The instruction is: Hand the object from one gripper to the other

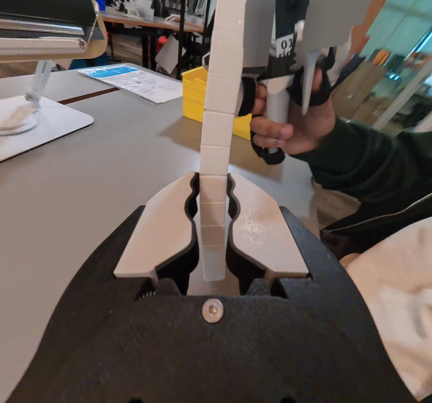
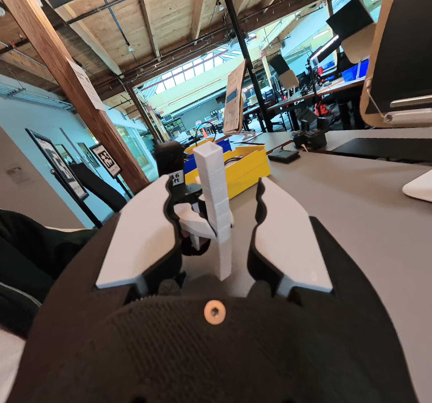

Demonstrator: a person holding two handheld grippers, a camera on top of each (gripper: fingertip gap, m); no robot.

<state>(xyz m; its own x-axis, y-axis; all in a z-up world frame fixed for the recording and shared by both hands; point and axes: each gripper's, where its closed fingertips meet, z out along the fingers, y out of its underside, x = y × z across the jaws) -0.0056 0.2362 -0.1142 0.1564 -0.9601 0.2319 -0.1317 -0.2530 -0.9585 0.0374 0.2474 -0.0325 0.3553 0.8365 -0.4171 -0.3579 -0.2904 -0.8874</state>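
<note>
A long white segmented square bar (image 1: pixel 222 102) stands upright above the grey table (image 1: pixel 105 158). My left gripper (image 1: pixel 213 178) is shut on the bar's lower part, its white fingertips pressing both sides. In the right wrist view my right gripper (image 2: pixel 214 182) is open wide, with the same bar (image 2: pixel 210 165) standing between its fingers and touching neither. The left gripper's fingers (image 2: pixel 194 223) clamp the bar just beyond. In the left wrist view the right gripper's handle (image 1: pixel 278 102) sits behind the bar, held by a hand.
A yellow bin (image 1: pixel 194 92) stands on the table behind the bar; it also shows in the right wrist view (image 2: pixel 245 165). A white monitor base (image 1: pixel 46 120) and a printed sheet (image 1: pixel 135 81) lie to the left. A dark keyboard (image 2: pixel 385 148) lies to the right. My right fingertips sit around 9 cm from my left ones.
</note>
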